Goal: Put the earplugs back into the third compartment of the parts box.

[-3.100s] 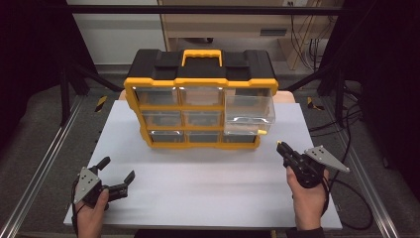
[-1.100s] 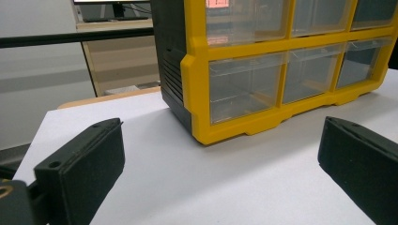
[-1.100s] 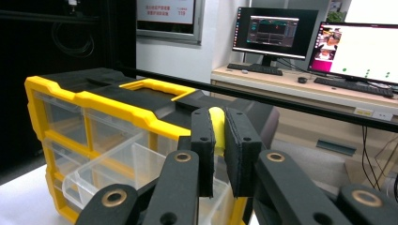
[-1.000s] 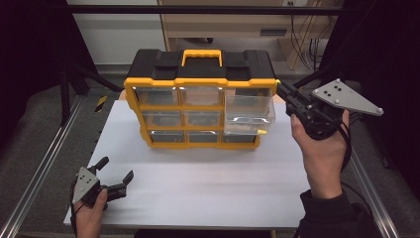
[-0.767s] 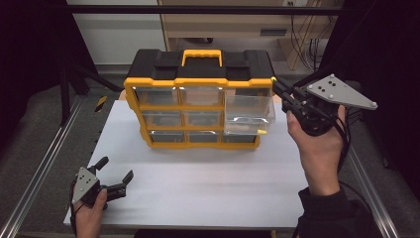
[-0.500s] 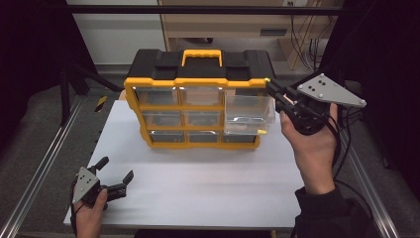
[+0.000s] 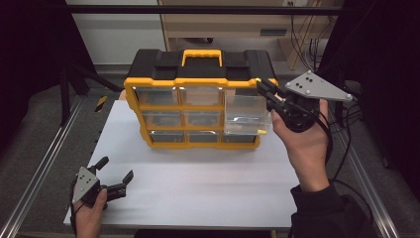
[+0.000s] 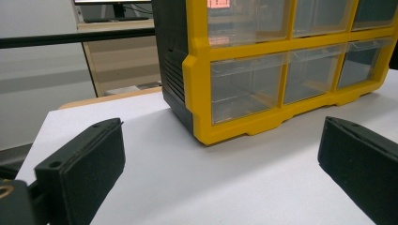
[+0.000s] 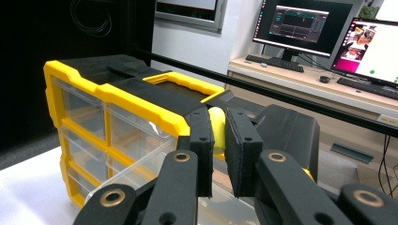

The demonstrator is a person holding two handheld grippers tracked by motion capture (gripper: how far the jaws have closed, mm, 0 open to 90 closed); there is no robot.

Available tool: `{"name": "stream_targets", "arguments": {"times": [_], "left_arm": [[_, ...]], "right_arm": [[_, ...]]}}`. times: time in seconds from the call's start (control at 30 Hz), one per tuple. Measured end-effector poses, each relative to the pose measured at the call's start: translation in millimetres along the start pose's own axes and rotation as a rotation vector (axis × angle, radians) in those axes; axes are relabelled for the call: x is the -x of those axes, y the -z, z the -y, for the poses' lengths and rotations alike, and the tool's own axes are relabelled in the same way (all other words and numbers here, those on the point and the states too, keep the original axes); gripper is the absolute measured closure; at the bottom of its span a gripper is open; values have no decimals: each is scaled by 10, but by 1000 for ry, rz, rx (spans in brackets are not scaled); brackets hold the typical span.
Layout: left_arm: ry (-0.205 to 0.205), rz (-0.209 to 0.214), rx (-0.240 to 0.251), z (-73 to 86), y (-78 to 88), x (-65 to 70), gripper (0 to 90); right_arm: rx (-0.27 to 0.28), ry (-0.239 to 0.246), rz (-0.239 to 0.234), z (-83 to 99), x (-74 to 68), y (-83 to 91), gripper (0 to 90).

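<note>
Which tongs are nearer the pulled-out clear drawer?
Right. The right tongs sit at the drawer's upper right corner, beside the organizer. The left tongs rest far off, near the table's front left.

A yellow-and-black organizer box stands upright on the white surface, its clear right-hand drawer pulled partly out.

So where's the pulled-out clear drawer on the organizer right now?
In the high view, the clear drawer juts from the yellow organizer's right column, just left of the right gripper.
</note>
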State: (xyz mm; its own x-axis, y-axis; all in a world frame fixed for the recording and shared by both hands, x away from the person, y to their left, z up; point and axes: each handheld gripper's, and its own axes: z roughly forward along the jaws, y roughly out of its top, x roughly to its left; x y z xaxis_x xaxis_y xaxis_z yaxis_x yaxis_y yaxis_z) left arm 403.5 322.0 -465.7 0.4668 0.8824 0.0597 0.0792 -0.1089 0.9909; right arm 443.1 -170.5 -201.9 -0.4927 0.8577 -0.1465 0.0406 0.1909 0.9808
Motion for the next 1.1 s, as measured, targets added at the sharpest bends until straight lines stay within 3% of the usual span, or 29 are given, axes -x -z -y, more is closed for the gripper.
{"name": "stream_targets", "arguments": {"times": [0.57,1.1], "left_arm": [[3,0,1,1,0,-6,6],[1,2,2,-1,-3,1,5]], "right_arm": [[-22,18,-38,-17,-113,-52,817],[-80,47,-60,32,-186,-128,814]]}}
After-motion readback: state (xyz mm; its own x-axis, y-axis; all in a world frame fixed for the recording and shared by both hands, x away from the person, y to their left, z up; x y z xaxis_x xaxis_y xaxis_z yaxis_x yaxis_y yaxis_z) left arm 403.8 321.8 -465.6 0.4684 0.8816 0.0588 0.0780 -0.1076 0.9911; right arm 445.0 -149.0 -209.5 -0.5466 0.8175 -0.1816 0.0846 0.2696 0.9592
